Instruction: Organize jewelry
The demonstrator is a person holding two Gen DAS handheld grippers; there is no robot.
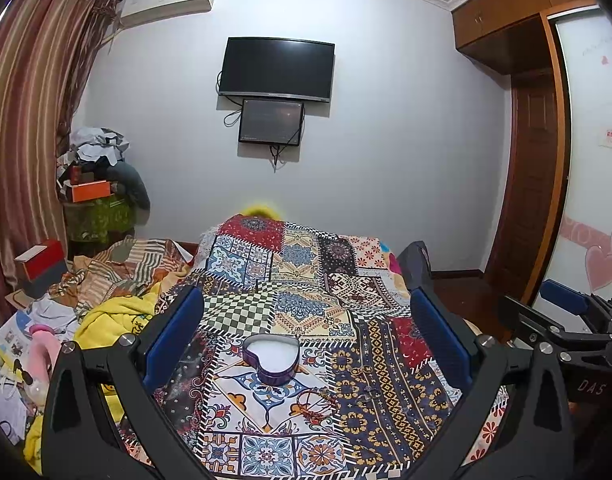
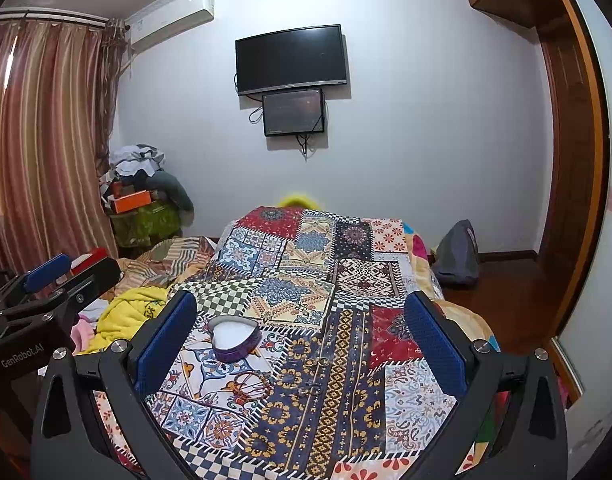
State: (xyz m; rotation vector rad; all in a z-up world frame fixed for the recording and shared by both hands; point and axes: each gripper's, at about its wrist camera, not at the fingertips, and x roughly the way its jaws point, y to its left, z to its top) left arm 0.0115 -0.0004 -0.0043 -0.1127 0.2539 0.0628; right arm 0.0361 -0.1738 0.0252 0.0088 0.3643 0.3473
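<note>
Jewelry, a red beaded bracelet (image 2: pixel 253 385) and small metal rings (image 2: pixel 317 362), lay loose on the patchwork quilt (image 2: pixel 346 408) beside the empty purple heart-shaped tin (image 2: pixel 234 339), both grippers (image 1: pixel 306 344) (image 2: pixel 299 344) gaping wide, nothing sorted yet.

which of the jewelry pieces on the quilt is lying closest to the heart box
The beaded bracelet, a reddish loop lying just in front of the purple heart-shaped box. The two pairs of small rings and lie further right, on the blue-and-yellow patch.
</note>
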